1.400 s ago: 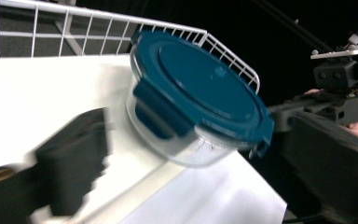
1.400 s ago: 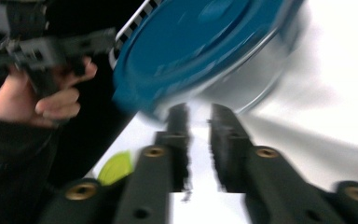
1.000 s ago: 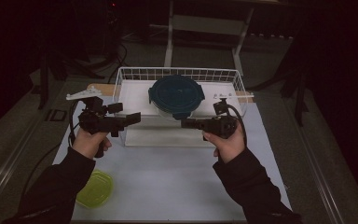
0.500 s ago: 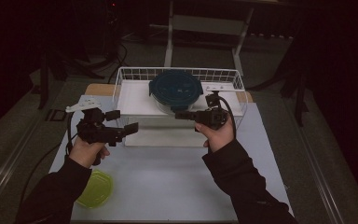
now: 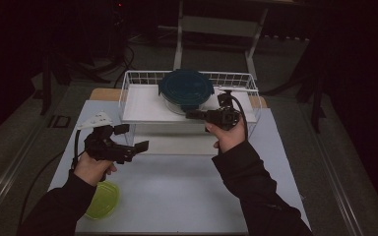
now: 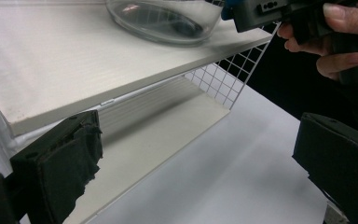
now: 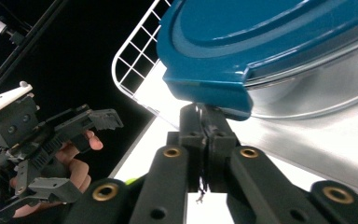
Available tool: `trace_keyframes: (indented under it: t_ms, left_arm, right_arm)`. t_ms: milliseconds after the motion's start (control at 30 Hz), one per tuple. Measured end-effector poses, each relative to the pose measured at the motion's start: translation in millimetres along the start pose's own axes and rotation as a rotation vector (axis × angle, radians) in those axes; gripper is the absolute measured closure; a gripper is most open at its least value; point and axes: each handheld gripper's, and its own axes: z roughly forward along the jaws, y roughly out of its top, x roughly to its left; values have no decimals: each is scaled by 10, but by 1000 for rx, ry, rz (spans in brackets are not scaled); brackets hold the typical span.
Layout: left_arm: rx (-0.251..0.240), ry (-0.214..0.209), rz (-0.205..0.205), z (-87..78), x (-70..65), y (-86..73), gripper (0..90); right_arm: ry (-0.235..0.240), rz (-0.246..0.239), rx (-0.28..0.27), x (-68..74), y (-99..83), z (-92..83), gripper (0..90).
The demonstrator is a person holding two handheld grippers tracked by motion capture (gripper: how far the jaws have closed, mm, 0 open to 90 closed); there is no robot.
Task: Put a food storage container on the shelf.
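Right gripper view: our right gripper [image 7: 205, 122] has its jaws pressed together, tips under the lid [image 7: 261, 42] tab at 12 o'clock. Our left gripper [image 6: 196, 172] gapes wide and holds nothing.

A white table top [image 5: 187, 196] is lying under dim light, with a wooden strip [image 5: 103, 93] showing at its far edge. Grey floor [image 5: 24, 142] is flanking it on both sides. A grey metal frame [image 5: 216, 29] is standing behind, in near darkness.
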Motion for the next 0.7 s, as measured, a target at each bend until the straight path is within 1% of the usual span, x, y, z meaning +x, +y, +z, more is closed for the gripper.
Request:
trace_keyframes:
  t_ms: [33, 67, 100, 133, 167, 200, 233, 267, 300, 333, 367, 400, 433, 500, 533, 567, 600, 633, 667, 700]
  left_arm:
    - [0, -6, -4, -9, -2, -9, 9]
    - [4, -12, -6, -20, -2, -18, 9]
    - [3, -17, -1, -28, -4, -25, 9]
    - [-9, -21, 20, -43, -11, -37, 10]
    - [-9, -21, 20, -43, -11, -37, 14]
    - [-14, 2, 62, -83, -42, -57, 18]
    - [-13, 1, 66, -98, -50, -62, 18]
    - [-13, 1, 66, -98, -50, -62, 18]
    - [-4, -11, 56, -137, -61, -76, 18]
    - [-10, -4, 61, -163, -76, -90, 18]
    - [-13, -2, 69, -180, -88, -100, 18]
    - [-7, -7, 83, -206, -100, -117, 18]
    - [-6, -8, 83, -220, -103, -131, 18]
    - [-1, -32, 70, -258, -88, -171, 18]
    - [4, -40, 55, -274, -71, -194, 18]
    - [3, -47, 39, -300, -45, -227, 18]
    - [6, -50, 35, -317, -28, -249, 18]
    - [20, -41, 37, -339, -8, -277, 18]
    - [20, -41, 37, -339, -8, -277, 18]
    - [33, -43, 25, -403, 40, -345, 18]
  right_arm:
    - [-3, -12, 1, 9, -9, -9, 851]
    - [4, -9, -1, 10, -19, -23, 840]
    - [6, -17, -1, 13, -31, -38, 827]
    - [3, -25, 1, 19, -40, -52, 808]
    - [8, -36, 2, 22, -57, -71, 781]
    - [21, -44, 4, 20, -80, -97, 720]
    - [32, -49, 5, 21, -101, -117, 644]
    - [35, -61, 4, 23, -119, -133, 594]
    - [29, -74, -7, 26, -155, -167, 540]
    - [26, -82, -12, 27, -176, -187, 476]
    - [37, -99, -37, 27, -215, -224, 414]
    - [39, -104, -55, 29, -238, -249, 354]
    - [66, -128, -55, 26, -275, -289, 284]
    - [102, -136, -71, 18, -342, -351, 234]
    - [109, -152, -74, 13, -366, -370, 185]
    - [111, -180, -80, 13, -400, -396, 152]
    - [105, -204, -91, 8, -442, -428, 152]
    - [97, -214, -97, 2, -468, -449, 151]
    - [82, -229, -99, -7, -500, -475, 150]
    - [78, -241, -105, -24, -540, -511, 150]
